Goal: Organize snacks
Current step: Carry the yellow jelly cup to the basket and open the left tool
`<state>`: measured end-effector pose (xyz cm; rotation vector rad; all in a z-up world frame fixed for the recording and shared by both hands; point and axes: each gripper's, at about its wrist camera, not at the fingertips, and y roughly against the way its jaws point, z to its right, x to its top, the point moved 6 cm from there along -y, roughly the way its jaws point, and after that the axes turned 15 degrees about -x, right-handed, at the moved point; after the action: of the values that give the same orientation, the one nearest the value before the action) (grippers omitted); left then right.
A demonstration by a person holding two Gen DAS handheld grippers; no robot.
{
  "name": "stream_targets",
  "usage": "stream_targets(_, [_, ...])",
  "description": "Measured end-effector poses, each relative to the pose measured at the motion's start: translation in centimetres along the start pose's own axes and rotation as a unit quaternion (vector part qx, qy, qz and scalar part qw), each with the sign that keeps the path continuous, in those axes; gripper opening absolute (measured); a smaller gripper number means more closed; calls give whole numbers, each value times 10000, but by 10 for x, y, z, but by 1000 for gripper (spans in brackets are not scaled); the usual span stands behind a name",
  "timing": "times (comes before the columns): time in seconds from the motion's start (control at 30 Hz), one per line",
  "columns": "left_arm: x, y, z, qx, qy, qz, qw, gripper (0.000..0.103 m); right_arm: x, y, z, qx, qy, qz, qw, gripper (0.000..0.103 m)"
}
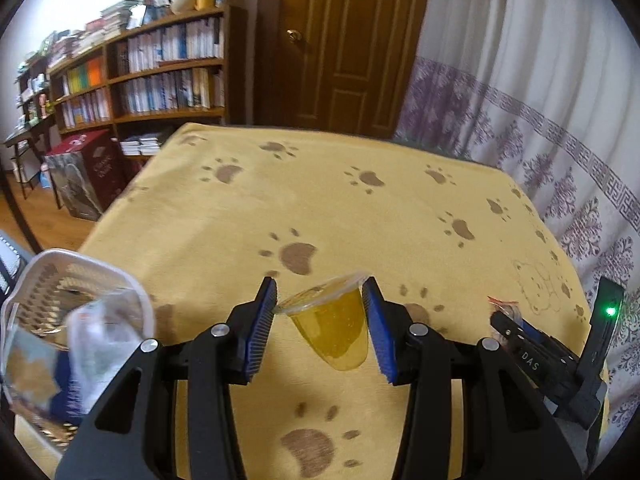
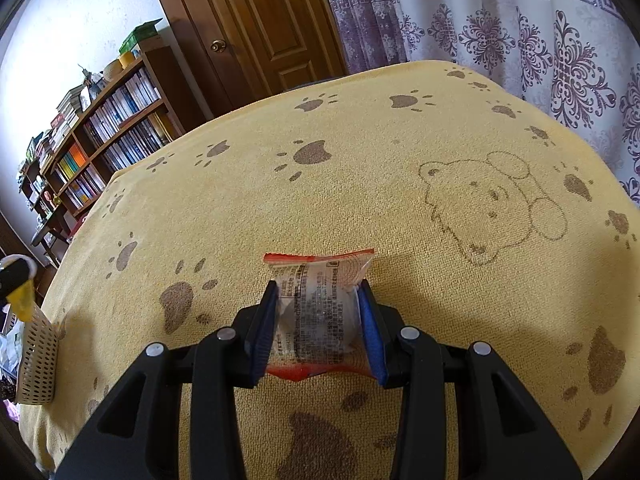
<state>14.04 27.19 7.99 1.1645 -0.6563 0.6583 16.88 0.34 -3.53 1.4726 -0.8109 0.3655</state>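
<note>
In the left wrist view my left gripper (image 1: 322,322) is shut on a yellow jelly cup (image 1: 332,326), tilted and held above the yellow paw-print cloth (image 1: 320,208). A white perforated basket (image 1: 80,320) with wrapped snacks inside sits at the lower left. In the right wrist view my right gripper (image 2: 318,320) is shut on a clear snack packet with red ends (image 2: 316,308), low over the cloth (image 2: 320,184). The right gripper (image 1: 516,324) also shows at the right of the left view. The basket (image 2: 38,360) and the jelly cup (image 2: 22,298) appear at the far left edge.
A bookshelf (image 1: 160,64) full of books, a brown door (image 1: 340,40) and a patterned curtain (image 1: 520,100) stand behind the table. Boxes (image 1: 86,172) sit on the floor at the left. A bear outline (image 2: 492,208) is drawn on the cloth.
</note>
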Motion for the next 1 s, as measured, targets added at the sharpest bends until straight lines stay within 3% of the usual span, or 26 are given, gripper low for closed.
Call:
stream_targets(0.47, [7,73,-87,636,550,493,9952,46,0,3,2,-5,-49,17,10000,39])
stream_targets(1.0, [5,111,-162,1143,1098,821,9839,46,0,1,5,-70,-60,7,10000,39])
